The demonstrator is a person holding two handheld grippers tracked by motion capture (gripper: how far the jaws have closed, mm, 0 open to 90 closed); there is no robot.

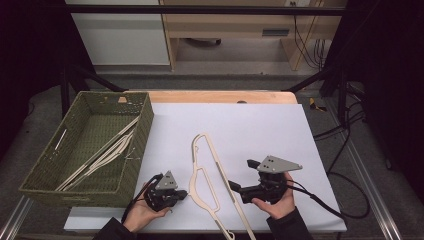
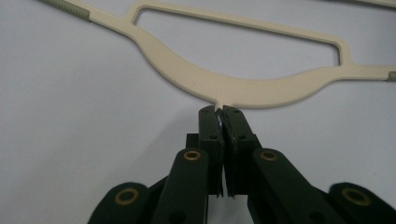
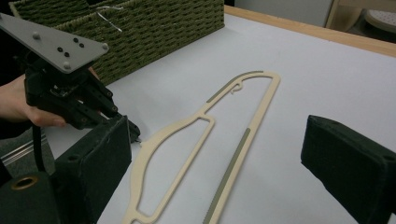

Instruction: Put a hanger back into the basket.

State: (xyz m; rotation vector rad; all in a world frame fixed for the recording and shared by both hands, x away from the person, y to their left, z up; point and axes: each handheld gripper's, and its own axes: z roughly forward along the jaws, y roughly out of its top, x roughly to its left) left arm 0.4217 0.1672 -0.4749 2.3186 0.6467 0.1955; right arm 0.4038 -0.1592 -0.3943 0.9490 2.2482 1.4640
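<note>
The left gripper sits near the front edge of the white sheet, its jaws pressed together on the thin metal hook stub of the cream clothes hanger. Gripping there, at the neck, looks like a sensible way to lift or drag the whole frame without it twisting. The right gripper waits on the hanger's other side with its jaws standing wide apart and nothing between them, probably ready to steady the long bar.

The hanger lies flat on the sheet, toward the front edge and roughly midway between the two hands, its narrow end pointing away toward the far edge. It is a slim, flat plastic frame, cream-coloured, with grey-green ribbed strips along its bar and shoulder and a small notch hook inside one end.

A woven green basket stands at the left edge, already holding several similar hangers, so this one is likely bound there
</note>
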